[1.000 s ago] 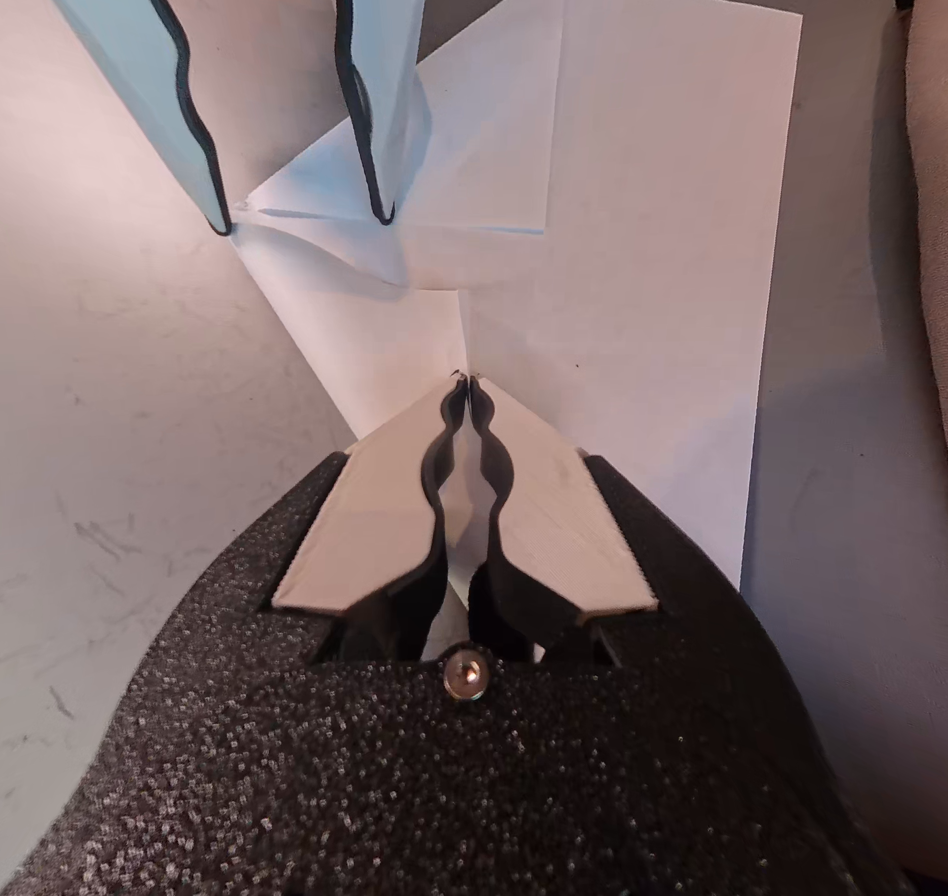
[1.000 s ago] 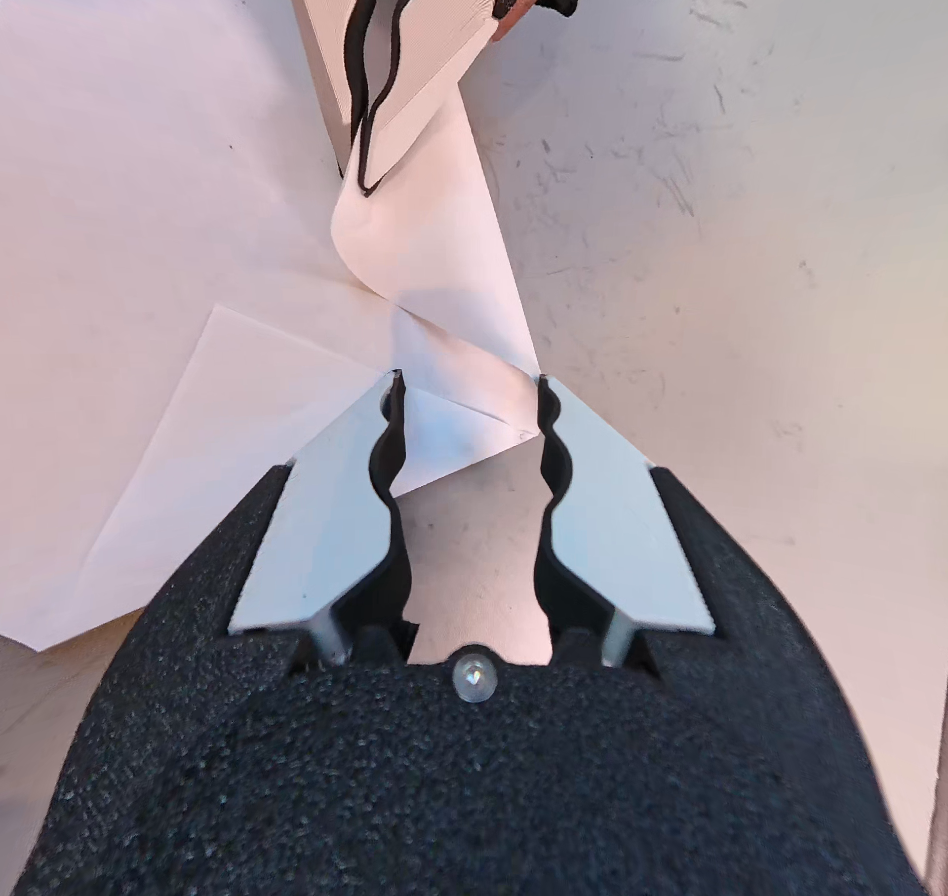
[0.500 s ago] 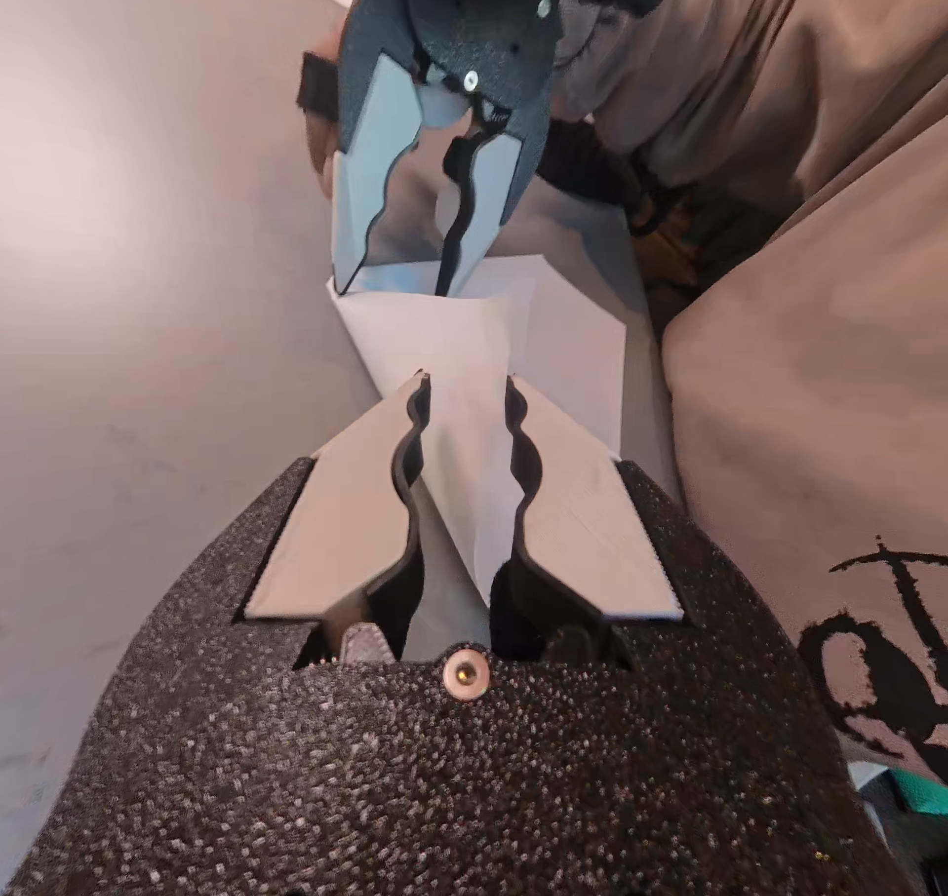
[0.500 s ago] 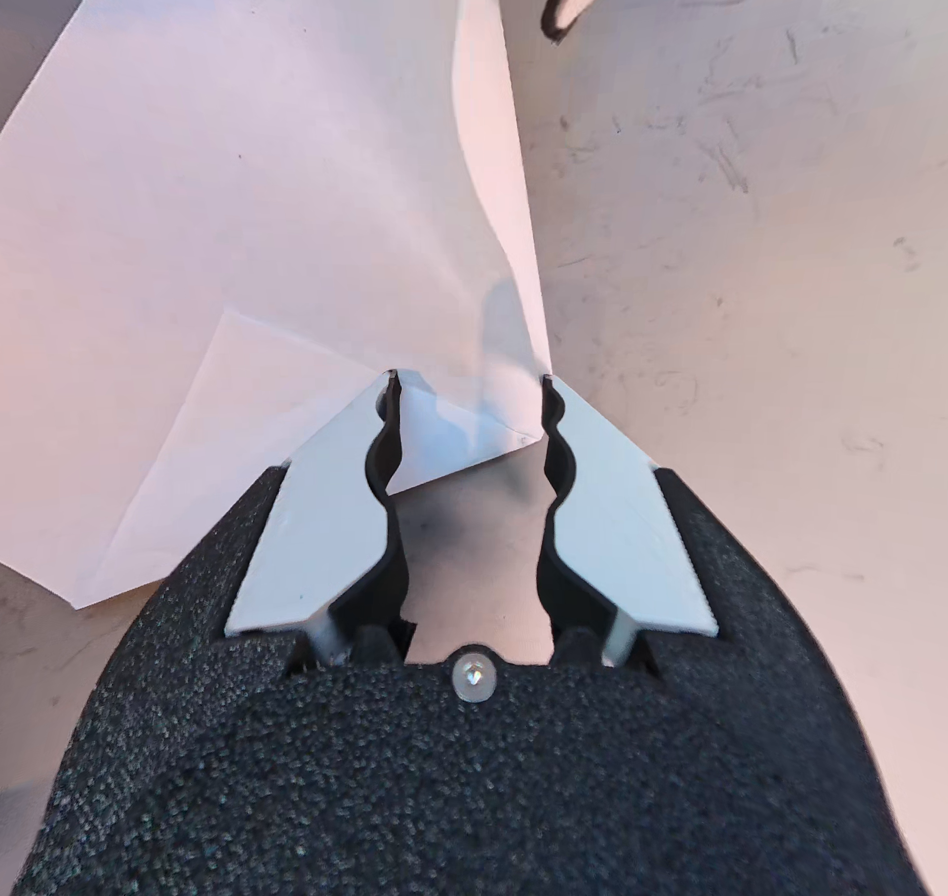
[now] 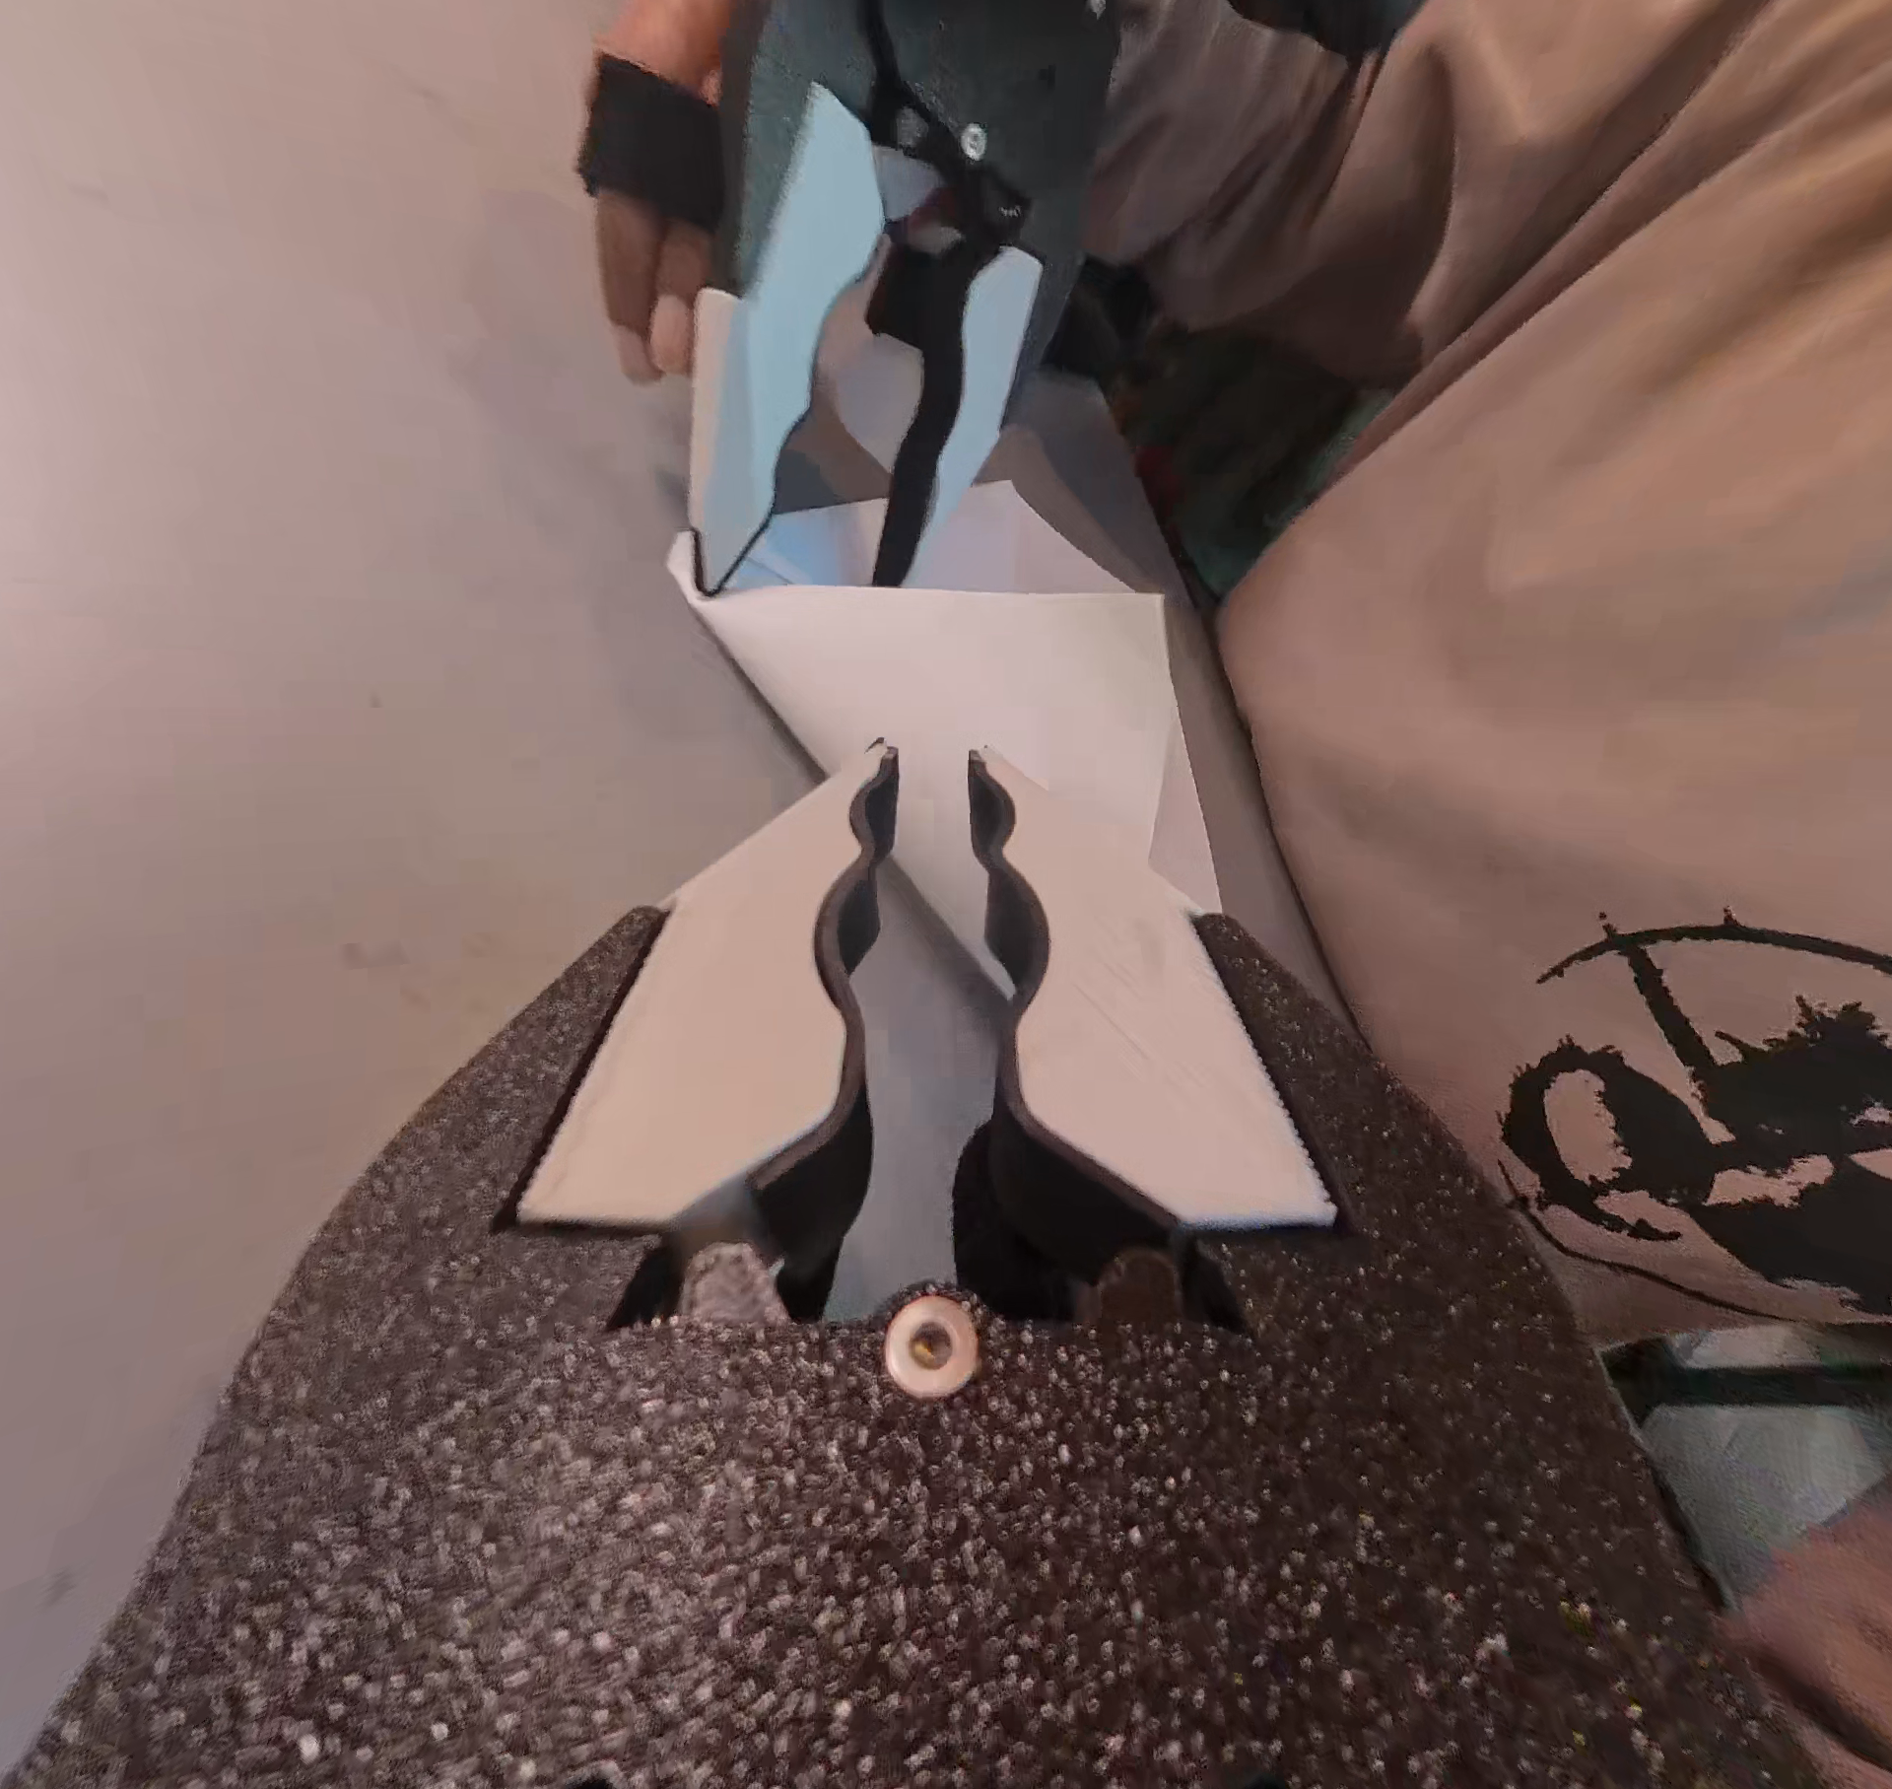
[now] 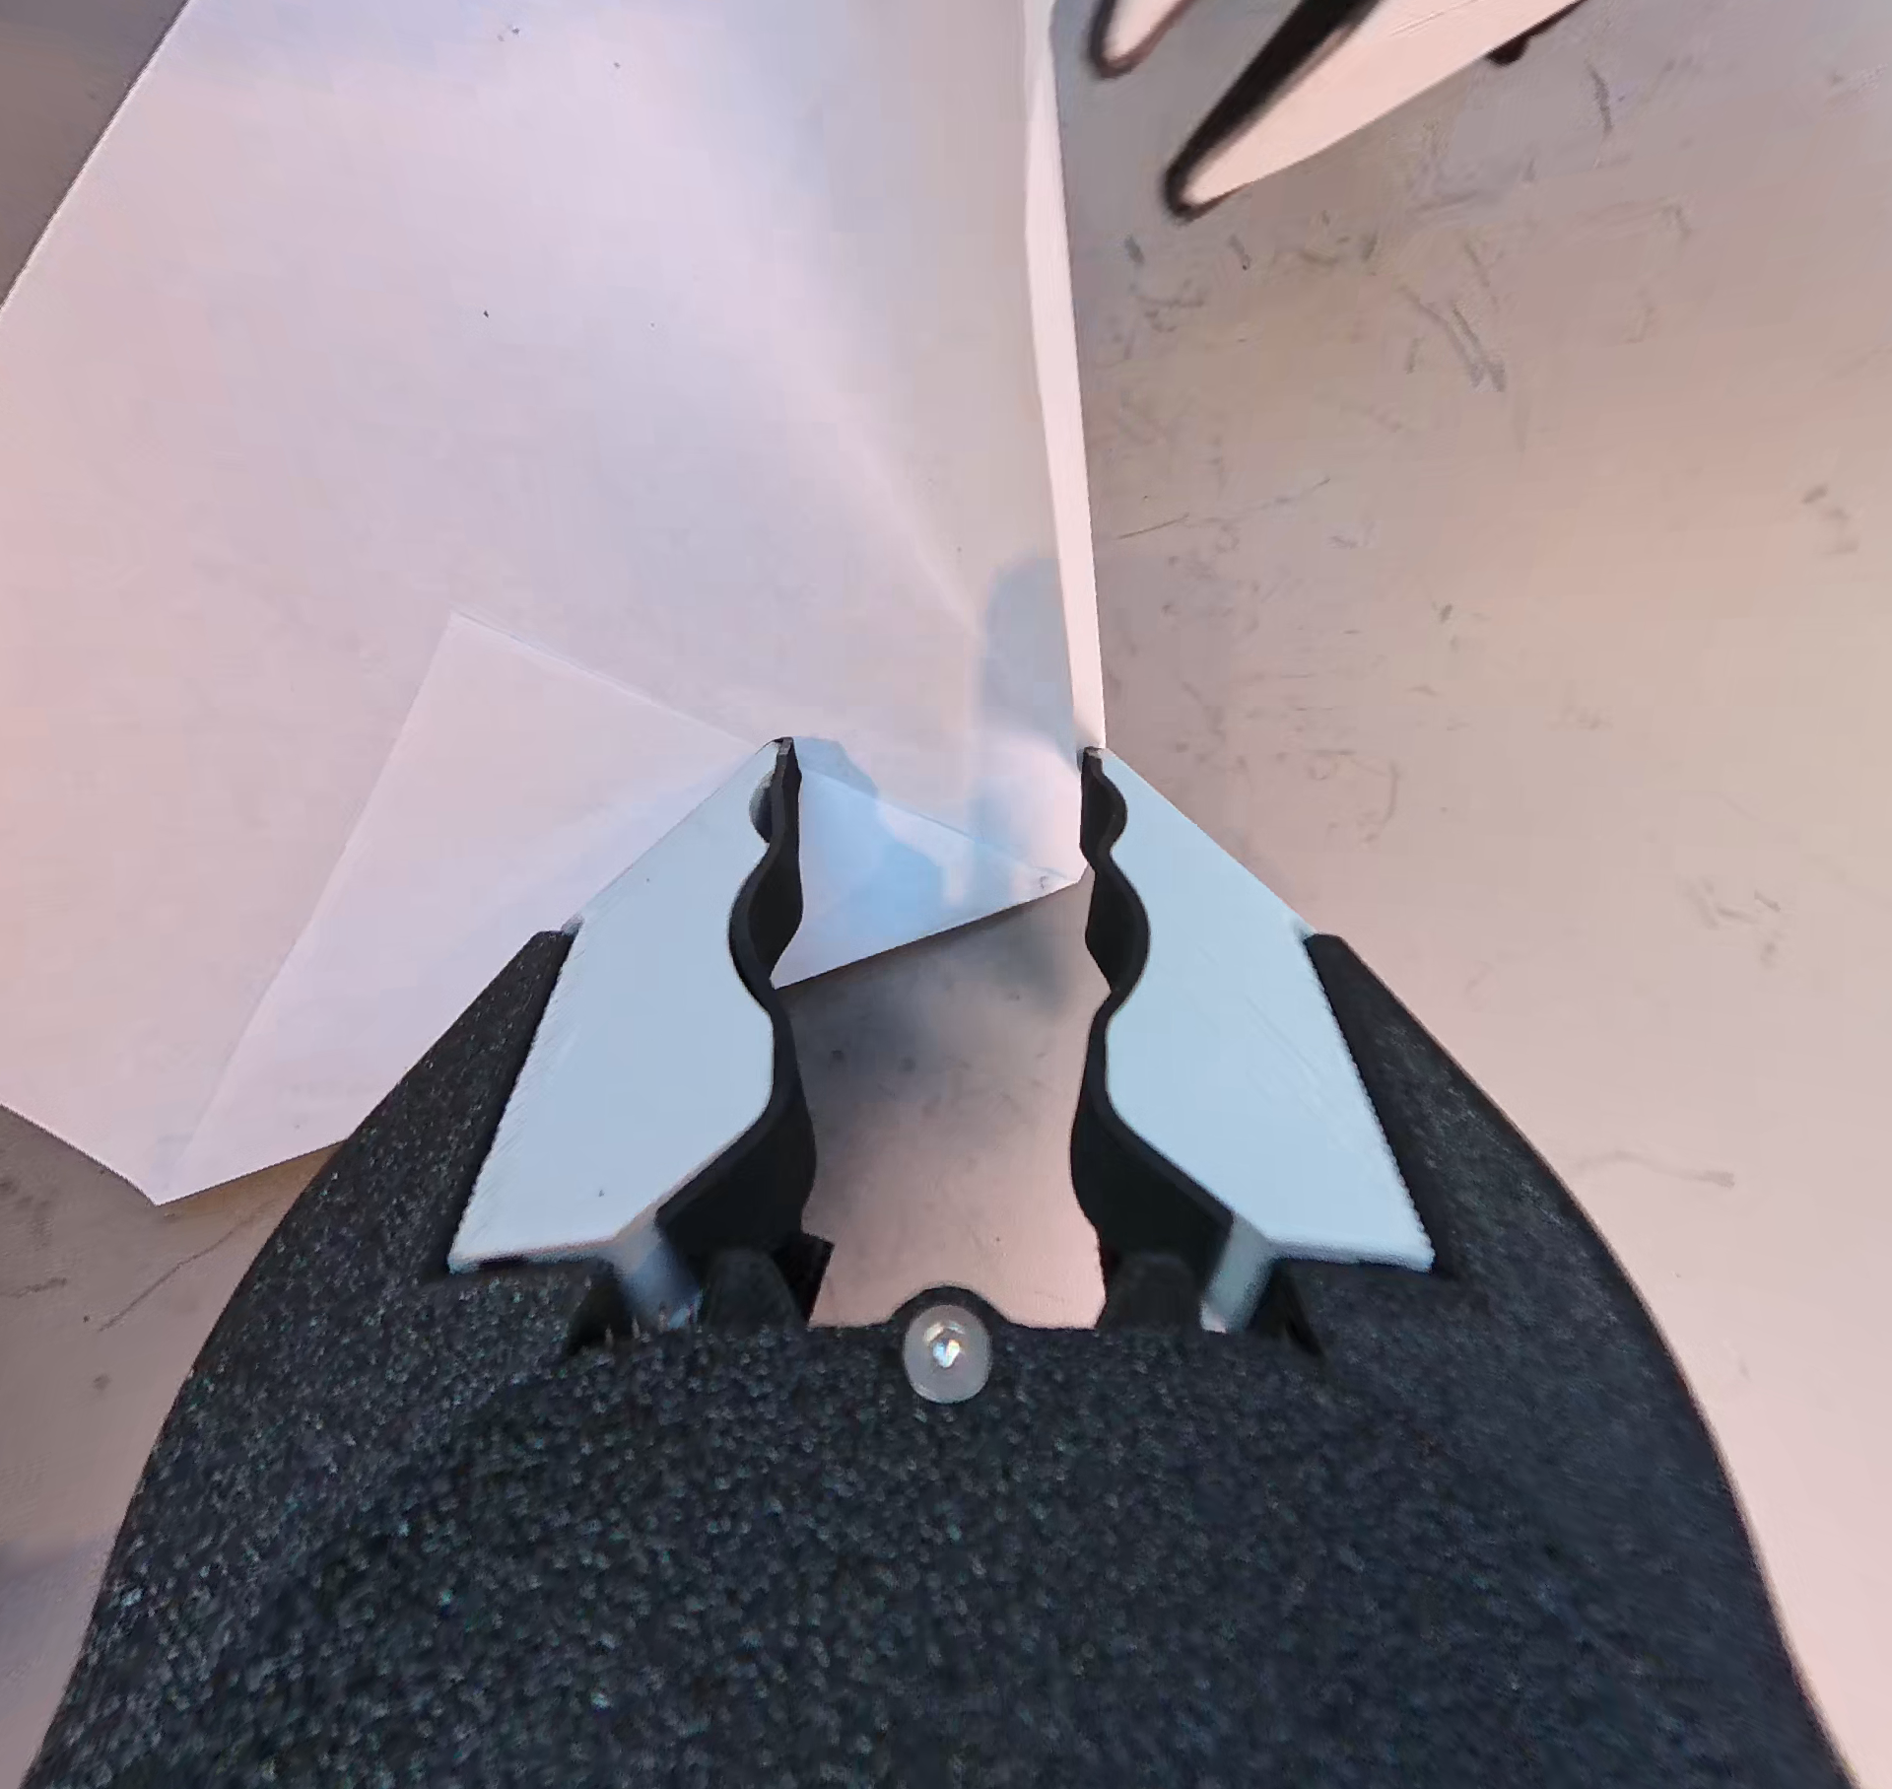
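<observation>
A white sheet of paper point(image 6: 512, 357) lies on a pale, scuffed table point(image 6: 1485, 716). One corner is folded over into a triangular flap point(image 6: 491, 849), and the sheet's right edge stands up a little. My right gripper point(image 6: 937, 757) is open, its tips down over the point of that flap. My left gripper point(image 5: 930, 762) is open by a narrow gap and holds nothing; the paper point(image 5: 973, 675) lies just beyond its tips. In the right wrist view the left gripper point(image 6: 1147, 127) hovers blurred beside the sheet's raised edge. In the left wrist view the right gripper point(image 5: 799, 578) stands on the paper's far end.
A person's hand point(image 5: 645, 255) holds the right gripper. Beige clothing with a black print point(image 5: 1536, 511) fills the right side of the left wrist view, close to the table edge. Bare table point(image 5: 307, 613) lies to the left.
My left gripper let go of the paper corner it was pinching and lifted away; its jaws then narrowed. The raised paper dropped back toward flat. My right gripper stayed put, open.
</observation>
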